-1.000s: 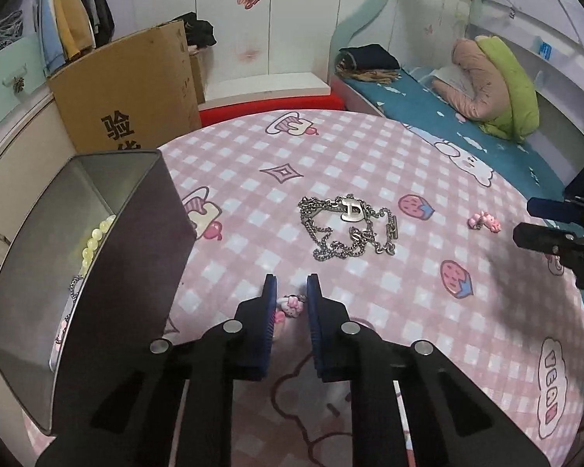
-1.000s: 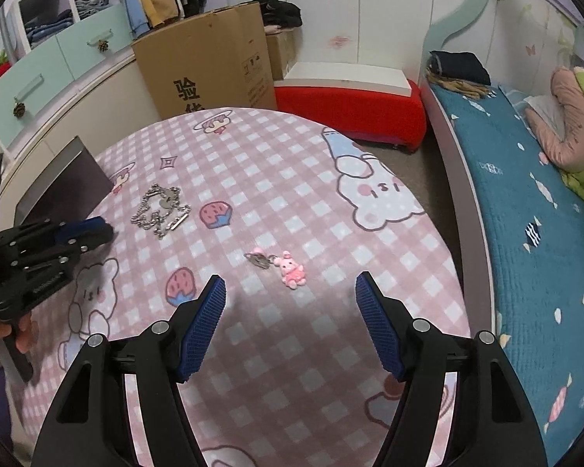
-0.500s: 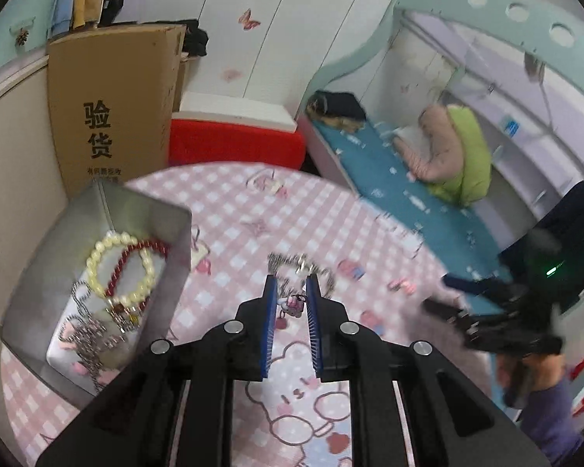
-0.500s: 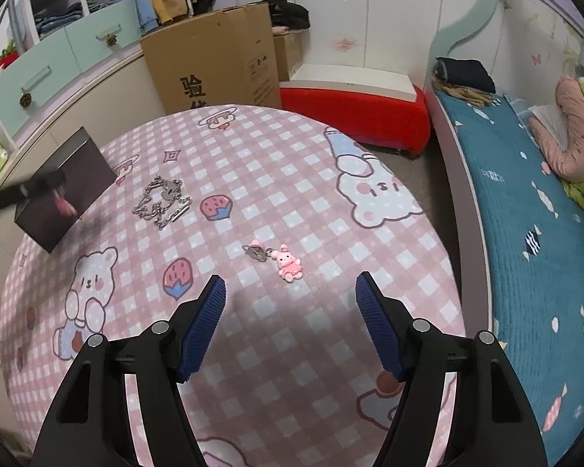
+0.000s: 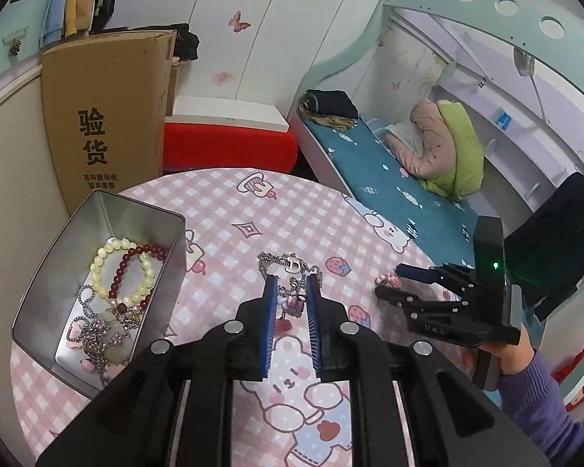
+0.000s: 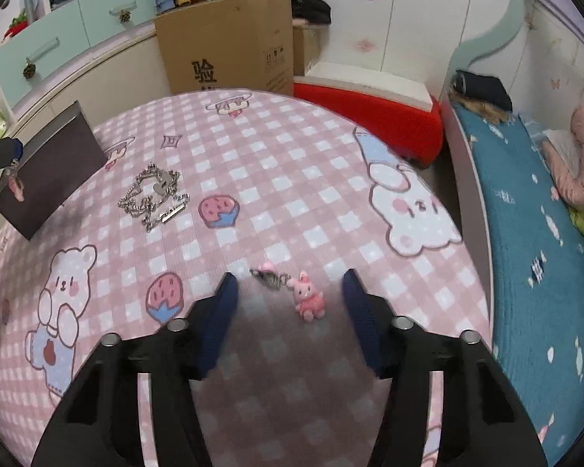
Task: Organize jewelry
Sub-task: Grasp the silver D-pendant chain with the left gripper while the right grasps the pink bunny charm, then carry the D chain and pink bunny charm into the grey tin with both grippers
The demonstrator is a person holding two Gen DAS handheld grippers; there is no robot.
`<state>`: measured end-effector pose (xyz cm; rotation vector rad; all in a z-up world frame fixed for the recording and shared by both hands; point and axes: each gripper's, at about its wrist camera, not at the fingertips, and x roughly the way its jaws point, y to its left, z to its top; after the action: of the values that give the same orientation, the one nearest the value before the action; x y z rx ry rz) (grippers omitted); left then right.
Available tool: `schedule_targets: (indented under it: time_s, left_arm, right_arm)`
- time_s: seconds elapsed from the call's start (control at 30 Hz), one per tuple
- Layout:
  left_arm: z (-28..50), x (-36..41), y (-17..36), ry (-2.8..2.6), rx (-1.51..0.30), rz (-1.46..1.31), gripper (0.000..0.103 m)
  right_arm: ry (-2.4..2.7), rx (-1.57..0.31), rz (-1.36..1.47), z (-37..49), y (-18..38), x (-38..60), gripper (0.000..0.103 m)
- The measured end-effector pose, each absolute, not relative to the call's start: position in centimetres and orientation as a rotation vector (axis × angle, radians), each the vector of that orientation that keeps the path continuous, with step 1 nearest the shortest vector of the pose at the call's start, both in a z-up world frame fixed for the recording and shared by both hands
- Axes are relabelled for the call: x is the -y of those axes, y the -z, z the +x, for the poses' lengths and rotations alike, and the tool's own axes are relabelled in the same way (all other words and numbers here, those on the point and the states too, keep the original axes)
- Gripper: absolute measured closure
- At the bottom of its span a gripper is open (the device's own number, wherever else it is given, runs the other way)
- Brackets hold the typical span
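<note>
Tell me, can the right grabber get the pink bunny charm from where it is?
Probably yes. The right gripper is open, its fingers either side of the pink bunny charm, which lies on the tablecloth with nothing over it. The silver chain lies well away.

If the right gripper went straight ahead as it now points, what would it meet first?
Most likely the pink bunny charm lying on the table between the open right gripper fingers; depth is unclear.

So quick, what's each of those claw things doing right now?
Left gripper: shut on a small pink charm, lifted off the table.
Right gripper: open, holding nothing, around the pink bunny keychain.
</note>
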<state>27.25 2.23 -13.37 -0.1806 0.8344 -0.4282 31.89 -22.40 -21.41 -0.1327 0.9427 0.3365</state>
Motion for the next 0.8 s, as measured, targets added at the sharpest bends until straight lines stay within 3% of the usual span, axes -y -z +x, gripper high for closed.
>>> schedule_targets:
  time_s: [0.07,0.13,0.43,0.8]
  left_arm:
    - [27.2,-2.3,13.3,0.435,-0.837,-0.182,0.089]
    - [27.2,-2.2,13.3,0.439,-0.836,-0.180,0.089]
    - [26.8,-2.8,12.5,0.449,-0.817,-0.186,0.089]
    - [26.6,-6.0,8.6,0.413,-0.735,-0.155,0.089]
  right_arm:
    - [-0.338,-0.950,-0.125,32.1,21.3,22.5,0.082]
    - [-0.347,-0.954,-0.130,32.0,21.3,22.3,0.090]
    - [-0.340,-0.938,-0.135,31.5,20.5,21.8,0.090]
    - [-0.404,-0.826,-0.102,31.4,13.4,18.2,0.090]
